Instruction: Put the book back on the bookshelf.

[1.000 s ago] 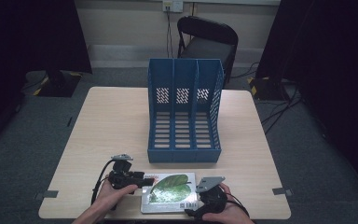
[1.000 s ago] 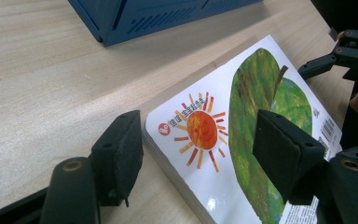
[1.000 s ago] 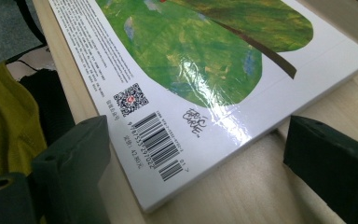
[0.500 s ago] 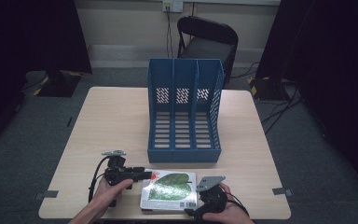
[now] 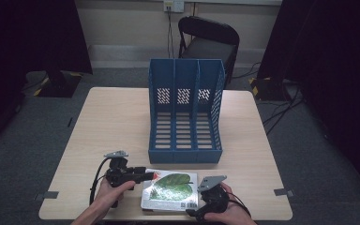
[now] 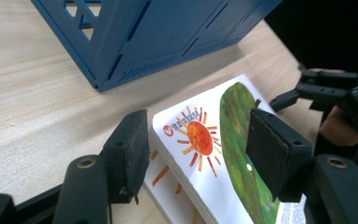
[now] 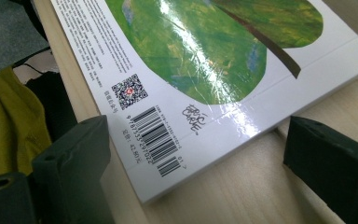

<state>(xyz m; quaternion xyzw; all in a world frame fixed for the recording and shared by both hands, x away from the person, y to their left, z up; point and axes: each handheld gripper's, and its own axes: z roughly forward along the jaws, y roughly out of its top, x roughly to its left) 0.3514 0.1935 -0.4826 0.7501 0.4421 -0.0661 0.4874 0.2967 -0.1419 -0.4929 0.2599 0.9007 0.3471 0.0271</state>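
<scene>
The left gripper (image 6: 196,144) has its jaws part open astride the book's (image 5: 169,190) corner; they have just been opening, pads clear of it. The right gripper (image 7: 205,172) gapes wide round the opposite corner. The book lies at the worktop's (image 5: 112,122) near edge.

Black jaws (square foam pads), brass-coloured screws, grey plates, trailing black cables.

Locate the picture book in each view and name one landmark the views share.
High view: the picture book lies flat at the table's near edge.
Left gripper view: its sun corner sits at lower centre.
Right gripper view: its barcode corner spans the top and middle.
Shared landmark: the green leaf on its cover.
</scene>
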